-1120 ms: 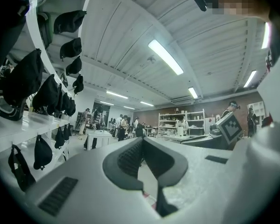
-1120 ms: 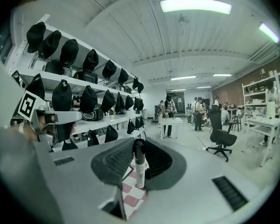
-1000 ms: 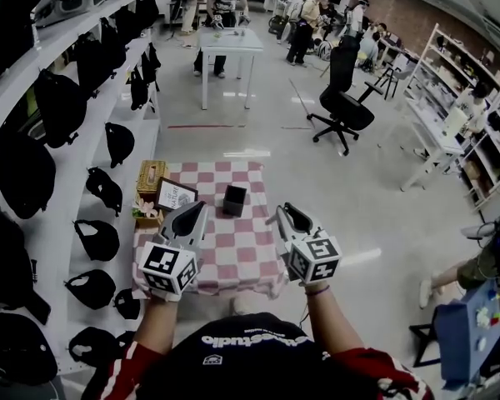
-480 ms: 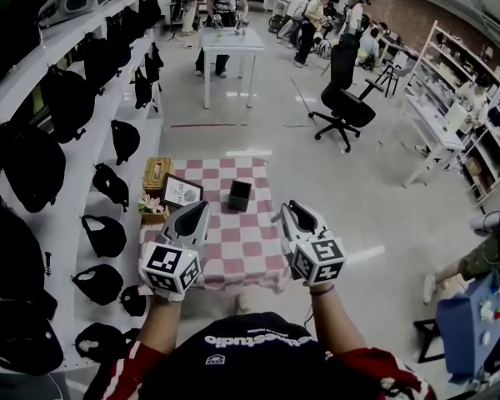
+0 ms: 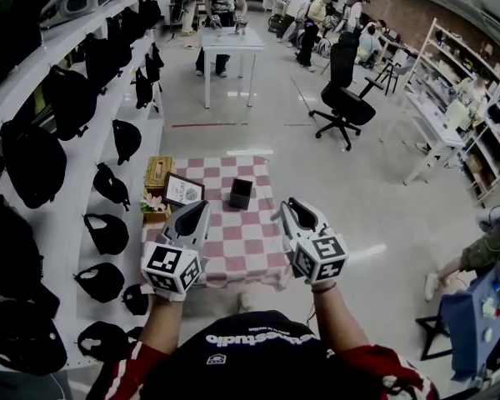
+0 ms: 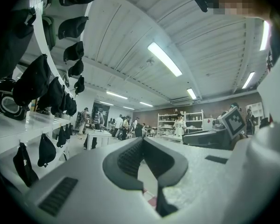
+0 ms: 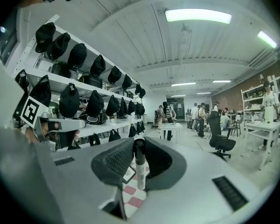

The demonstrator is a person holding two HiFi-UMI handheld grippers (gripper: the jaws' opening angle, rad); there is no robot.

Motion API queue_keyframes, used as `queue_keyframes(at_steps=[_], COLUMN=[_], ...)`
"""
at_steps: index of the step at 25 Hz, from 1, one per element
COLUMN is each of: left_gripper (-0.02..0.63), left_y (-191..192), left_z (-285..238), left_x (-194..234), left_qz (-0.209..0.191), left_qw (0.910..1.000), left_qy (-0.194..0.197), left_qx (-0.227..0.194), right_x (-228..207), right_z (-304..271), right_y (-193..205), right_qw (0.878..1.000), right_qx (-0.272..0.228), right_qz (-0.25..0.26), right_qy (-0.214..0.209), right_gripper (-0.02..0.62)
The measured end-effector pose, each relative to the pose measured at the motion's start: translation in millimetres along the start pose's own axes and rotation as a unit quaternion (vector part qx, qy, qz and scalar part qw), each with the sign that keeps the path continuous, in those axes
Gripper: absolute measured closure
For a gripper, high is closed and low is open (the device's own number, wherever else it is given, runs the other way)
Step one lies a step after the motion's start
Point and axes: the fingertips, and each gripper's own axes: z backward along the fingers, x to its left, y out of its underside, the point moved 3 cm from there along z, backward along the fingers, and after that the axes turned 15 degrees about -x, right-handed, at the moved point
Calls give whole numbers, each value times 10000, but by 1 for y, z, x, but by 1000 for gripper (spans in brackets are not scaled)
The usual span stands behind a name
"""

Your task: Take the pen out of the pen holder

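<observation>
A white marker pen with a black cap (image 7: 139, 164) stands upright between the jaws of my right gripper (image 7: 139, 146), which is shut on it. In the head view the right gripper (image 5: 293, 207) hovers over the right edge of the pink checkered table (image 5: 233, 244), nearer to me than the black square pen holder (image 5: 241, 193); the pen cannot be made out there. My left gripper (image 5: 197, 209) hangs over the table's left part, level with the right one. Its tips meet with nothing between them (image 6: 142, 141).
A framed card (image 5: 182, 192), a wicker tissue box (image 5: 157, 172) and small flowers (image 5: 154, 211) sit along the table's left side. Shelves with black caps and bags (image 5: 108, 186) line the left. Farther off are a white table (image 5: 227, 44), an office chair (image 5: 343, 107) and people.
Both grippers have drifted only slightly and the head view has shifted a little. The right gripper keeps the pen; the left stays shut.
</observation>
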Motion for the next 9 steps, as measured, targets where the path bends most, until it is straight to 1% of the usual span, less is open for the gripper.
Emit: queue_keyframes(at_steps=[3, 9], left_gripper=[601, 601], left_y=[0, -2], left_z=[1, 3], left_x=[-2, -4], left_qz=[12, 165], left_qw=[10000, 9998], left_qy=[6, -14], left_qx=[2, -67], right_x=[1, 4], right_z=[2, 2], right_y=[0, -5], right_qw=[10000, 10000], right_qx=[8, -13], right_qz=[18, 19], right_qy=[-17, -75], right_gripper=[518, 518])
